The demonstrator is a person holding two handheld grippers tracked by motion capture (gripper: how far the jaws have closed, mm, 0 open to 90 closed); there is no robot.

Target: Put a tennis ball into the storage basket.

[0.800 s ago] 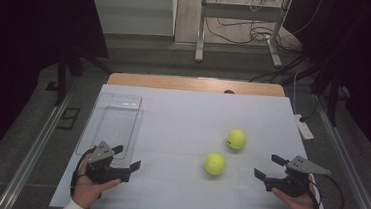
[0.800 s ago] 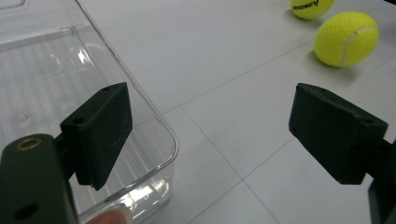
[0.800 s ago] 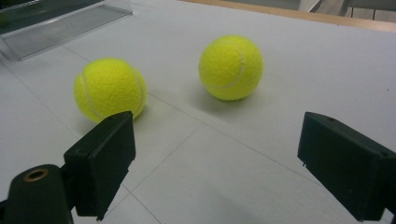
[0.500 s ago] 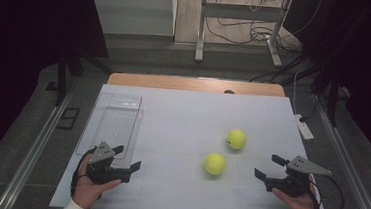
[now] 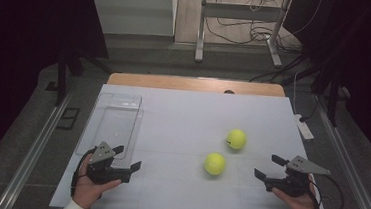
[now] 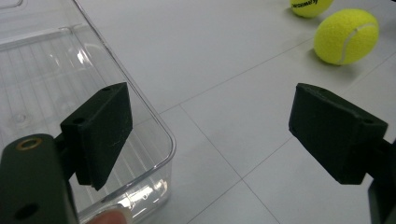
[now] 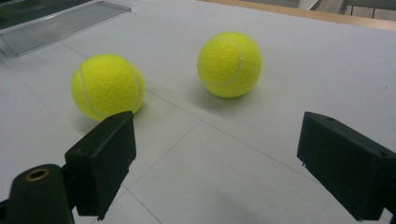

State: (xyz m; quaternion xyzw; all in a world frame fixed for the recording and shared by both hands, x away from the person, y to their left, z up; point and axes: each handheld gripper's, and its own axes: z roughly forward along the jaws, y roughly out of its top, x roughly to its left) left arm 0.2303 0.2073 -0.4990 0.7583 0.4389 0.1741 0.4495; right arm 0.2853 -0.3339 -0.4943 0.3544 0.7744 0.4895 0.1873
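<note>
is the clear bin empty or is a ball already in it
Empty. The bin shows only its bare ribbed floor, and both balls, one and the other, lie out on the table.

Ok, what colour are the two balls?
Bright yellow-green balls with pale curved seams, clearest in the right gripper view.
</note>
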